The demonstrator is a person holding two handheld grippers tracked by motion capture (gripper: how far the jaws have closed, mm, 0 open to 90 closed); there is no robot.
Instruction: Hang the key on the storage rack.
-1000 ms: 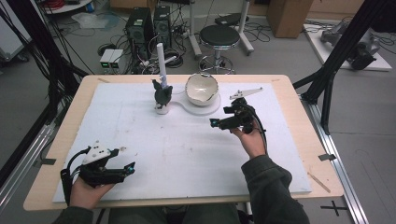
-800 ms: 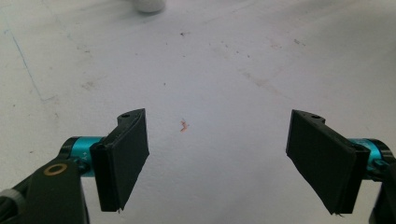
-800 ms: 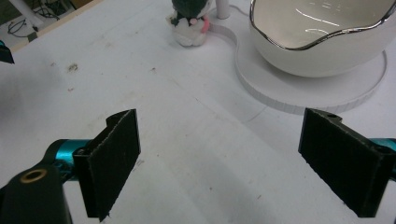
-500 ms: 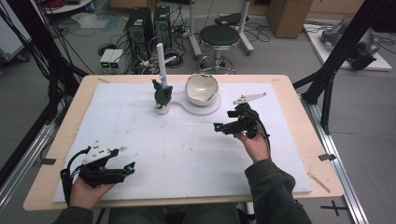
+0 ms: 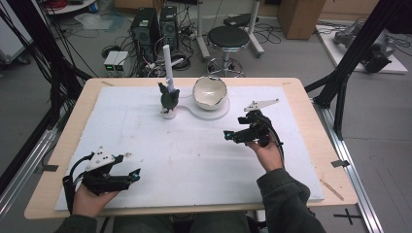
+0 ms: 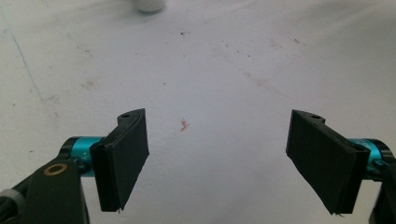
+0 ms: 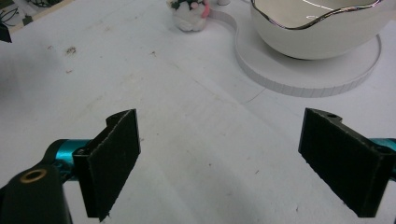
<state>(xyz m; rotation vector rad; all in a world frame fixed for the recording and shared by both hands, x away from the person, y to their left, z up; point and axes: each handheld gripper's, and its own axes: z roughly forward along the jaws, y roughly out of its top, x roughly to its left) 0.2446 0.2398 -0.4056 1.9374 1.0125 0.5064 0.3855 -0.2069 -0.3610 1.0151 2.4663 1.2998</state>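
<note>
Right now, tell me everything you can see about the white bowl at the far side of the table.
The white bowl is glossy, ceramic-looking, with a wavy rim edged in a thin dark or metallic line. It stands upright and looks empty, its pale inside catching light. It rests on a flat white round base plate on the white mat, at the far middle of the table, just right of a small dark figure on a white foot. Neither gripper touches it.

Counts: two grippers, left gripper (image 5: 133, 174) and right gripper (image 5: 228, 134), two black jaws each, both pairs spread wide apart. Two hands, one per gripper. One surface (image 5: 291, 85) with one white mat (image 5: 194, 155). One white bowl (image 5: 210, 92) on one round white base (image 5: 222, 110). One small white vase (image 5: 168, 113) with dark plant, one white rod (image 5: 167, 60) rising behind it. On the floor: one black stool (image 5: 228, 36), two PC towers (image 5: 155, 22).
</note>
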